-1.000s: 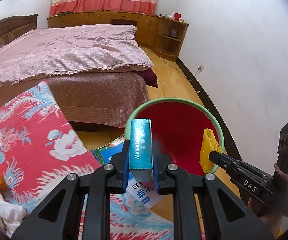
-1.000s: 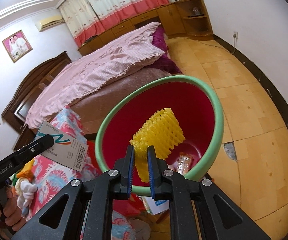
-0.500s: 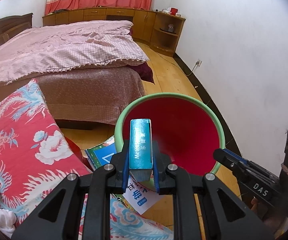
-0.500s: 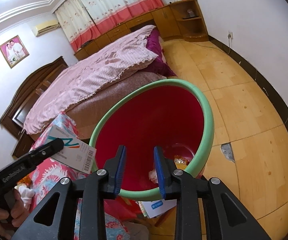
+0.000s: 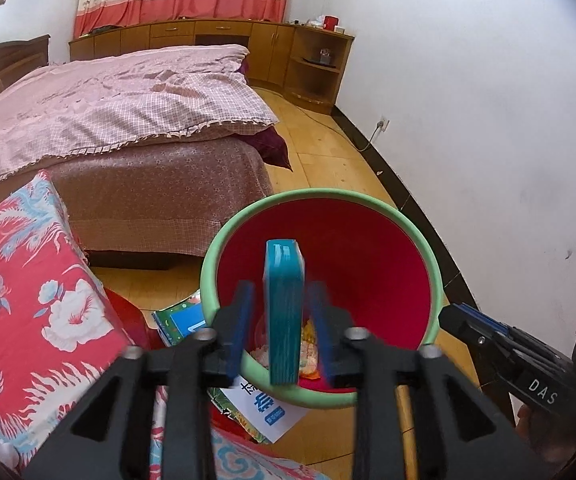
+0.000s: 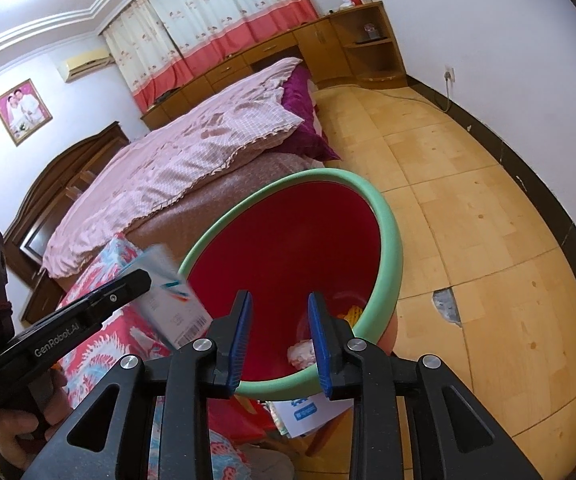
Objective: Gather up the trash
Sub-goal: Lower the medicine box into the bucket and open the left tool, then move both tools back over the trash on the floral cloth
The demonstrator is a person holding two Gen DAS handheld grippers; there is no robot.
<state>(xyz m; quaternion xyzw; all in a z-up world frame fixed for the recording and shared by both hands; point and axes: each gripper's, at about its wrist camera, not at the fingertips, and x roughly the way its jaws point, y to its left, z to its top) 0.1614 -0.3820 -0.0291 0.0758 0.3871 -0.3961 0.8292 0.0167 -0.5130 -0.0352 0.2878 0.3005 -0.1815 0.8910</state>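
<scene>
Left wrist view: teal box [image 5: 283, 312] loose between spread left gripper [image 5: 283, 328], above red bin [image 5: 320, 196].
Right wrist view: yellow mesh [image 6: 352, 313] in bin; right gripper [image 6: 279, 340] wide, empty.
Change: both released.

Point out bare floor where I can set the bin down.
Free: the wood floor between the bed and the dark baseboard, beyond the red bin. Crowded: beside the floral quilt, where leaflets lie under the bin.

Right gripper [image 5: 528, 376] body: "DAS" in white letters.
Left gripper [image 6: 99, 308] body: "GenRobot.AI" in white letters.
Paper sheet [image 5: 263, 410] beside the bin: large blue Chinese characters, too cut off to read.
Box [image 6: 175, 304] by the left gripper: barcode, digits too blurred.
</scene>
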